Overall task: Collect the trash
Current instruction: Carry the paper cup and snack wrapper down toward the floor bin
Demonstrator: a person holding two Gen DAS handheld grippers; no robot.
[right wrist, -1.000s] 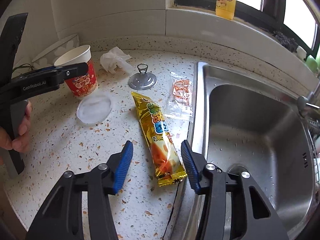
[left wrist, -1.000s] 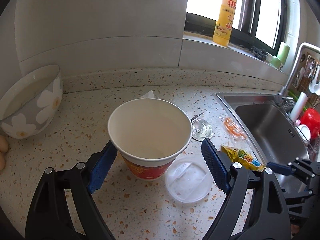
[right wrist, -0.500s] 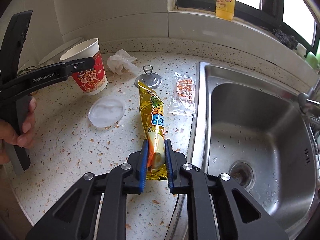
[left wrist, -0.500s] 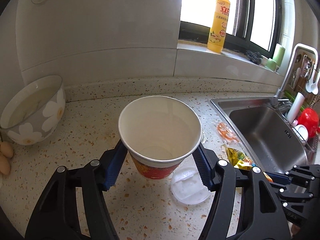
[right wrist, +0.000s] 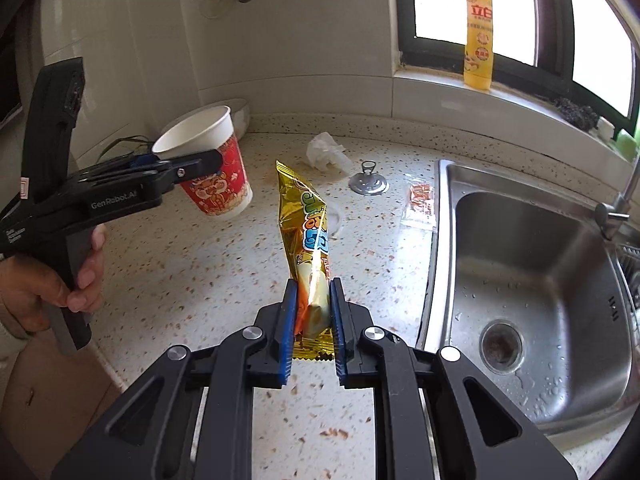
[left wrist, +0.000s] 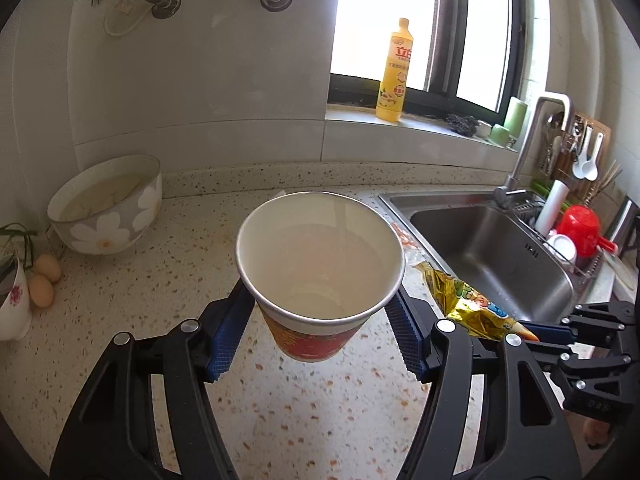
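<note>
A: Over the bench (right wrist: 224, 280), both tools now carry something. Left tool (left wrist: 320, 320) is clenched on the cup (left wrist: 320, 264); a second back it stood wide around the cup, which sat on the bench. Cup is now lifted clear, mouth up, empty.

B: And the right?

A: Right tool (right wrist: 313, 300) was wide around the wrapper (right wrist: 308, 232) as it lay flat; now pinched on its lower end, wrapper standing up off the bench, close to the cup.

B: Meaning?

A: Likely the wrapper goes into the cup next. Left behind: tissue (right wrist: 326, 152), tin lid (right wrist: 368, 182), sachet (right wrist: 420, 200) by the sink (right wrist: 520, 264).
</note>
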